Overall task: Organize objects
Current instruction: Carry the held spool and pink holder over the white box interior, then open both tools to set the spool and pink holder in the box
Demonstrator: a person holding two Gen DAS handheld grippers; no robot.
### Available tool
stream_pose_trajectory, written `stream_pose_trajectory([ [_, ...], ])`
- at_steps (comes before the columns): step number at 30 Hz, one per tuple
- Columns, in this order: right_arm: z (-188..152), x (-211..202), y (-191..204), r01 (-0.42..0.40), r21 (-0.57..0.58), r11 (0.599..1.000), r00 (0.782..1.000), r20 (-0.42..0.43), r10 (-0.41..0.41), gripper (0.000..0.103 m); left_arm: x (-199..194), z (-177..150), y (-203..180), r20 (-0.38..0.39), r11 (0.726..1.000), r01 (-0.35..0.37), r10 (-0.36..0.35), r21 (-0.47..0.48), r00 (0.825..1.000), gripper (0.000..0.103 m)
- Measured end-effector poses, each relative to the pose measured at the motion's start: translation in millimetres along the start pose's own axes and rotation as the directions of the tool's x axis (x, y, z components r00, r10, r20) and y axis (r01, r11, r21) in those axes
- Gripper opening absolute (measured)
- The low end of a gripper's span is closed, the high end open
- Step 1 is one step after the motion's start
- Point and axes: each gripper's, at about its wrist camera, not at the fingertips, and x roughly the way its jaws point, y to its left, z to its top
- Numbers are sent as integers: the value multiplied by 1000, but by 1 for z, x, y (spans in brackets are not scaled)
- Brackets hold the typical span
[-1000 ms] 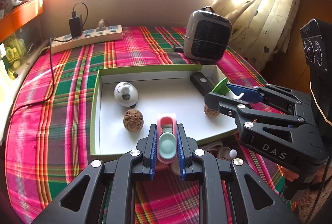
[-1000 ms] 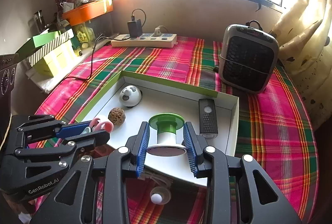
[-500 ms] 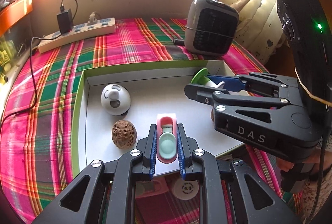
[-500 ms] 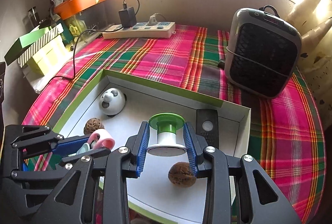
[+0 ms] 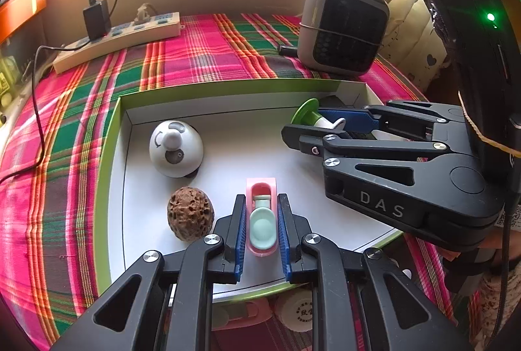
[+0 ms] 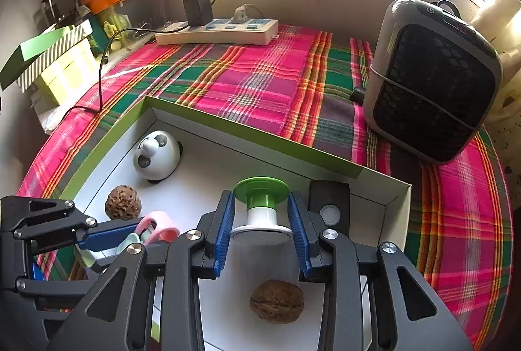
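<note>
A shallow white box with a green rim lies on the plaid cloth. My left gripper is shut on a pink and mint clip-like object over the box's near part; it also shows in the right wrist view. My right gripper is shut on a white spool with a green cap over the box's right part. In the box lie a panda toy, a rough walnut, a smooth walnut and a black remote.
A grey heater stands behind the box on the right. A power strip with a charger lies at the back. Small round items lie on the cloth in front of the box. Green boxes are at far left.
Both grippers have moved forward over the box with their objects still held. The box and its contents look closer and lower in both views.
</note>
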Motion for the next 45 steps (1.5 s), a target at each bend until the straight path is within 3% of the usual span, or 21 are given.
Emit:
stream_pose_trajectory([
  [18,1,4,2,5,-19,1000,1000,5,-5,35,3,0,-1,0,1000,-6,6,5,1000,16],
  [35,-1,4,2,7,-3,1000,1000,14,-7,36,0,-1,-3,-2,1000,-2,2,3,1000,26],
  [39,-2,2,2,6,2,1000,1000,17,-6,44,-2,-2,-2,-3,1000,-4,4,0,1000,29],
  [45,-4,-1,1,8,19,1000,1000,19,-9,44,-7,-3,-3,5,1000,-2,2,-2,1000,31],
])
